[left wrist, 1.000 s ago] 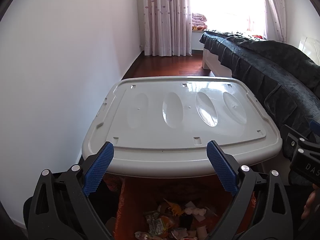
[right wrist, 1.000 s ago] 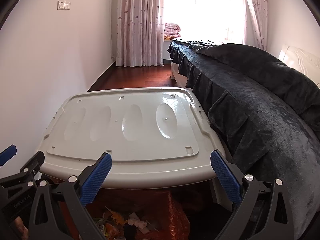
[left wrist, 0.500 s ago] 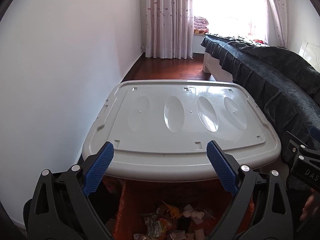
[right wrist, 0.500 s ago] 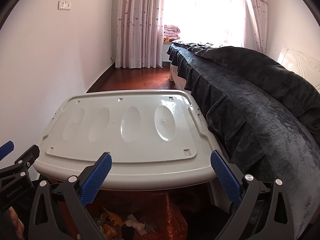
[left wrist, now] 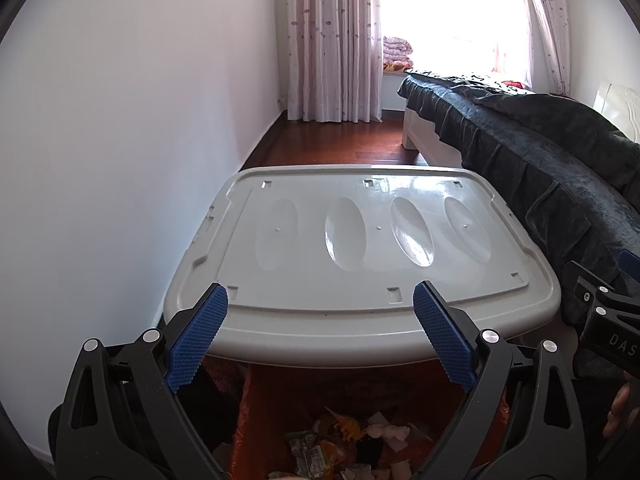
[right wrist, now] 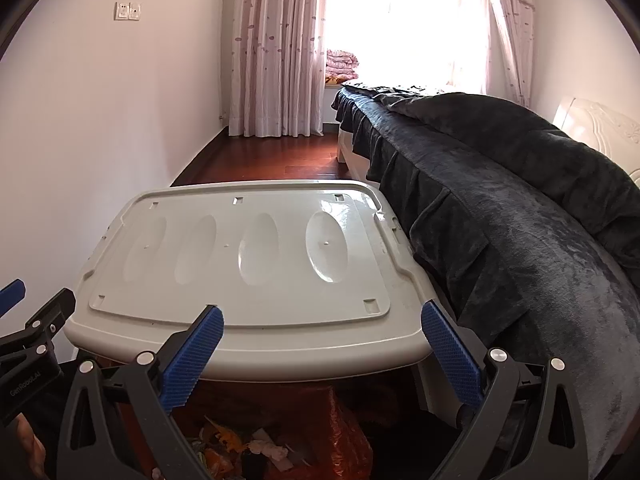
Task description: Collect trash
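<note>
Both views raised slightly, crumpled wrappers and tissues [left wrist: 352,440] heaped in orange bag [right wrist: 340,428]

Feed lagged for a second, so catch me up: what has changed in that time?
Little. Both views drew slightly back and up from the grey bin lid, which sits lower in frame now. The left gripper and right gripper remain open and empty. The trash in the orange bag is unchanged.

I count two grippers [left wrist: 320,336] [right wrist: 322,344], one grey lid [left wrist: 360,256] with four oval dents, one bed [right wrist: 500,200], one orange bag [left wrist: 280,400] of trash, two curtains and two wall switches [right wrist: 128,11].
</note>
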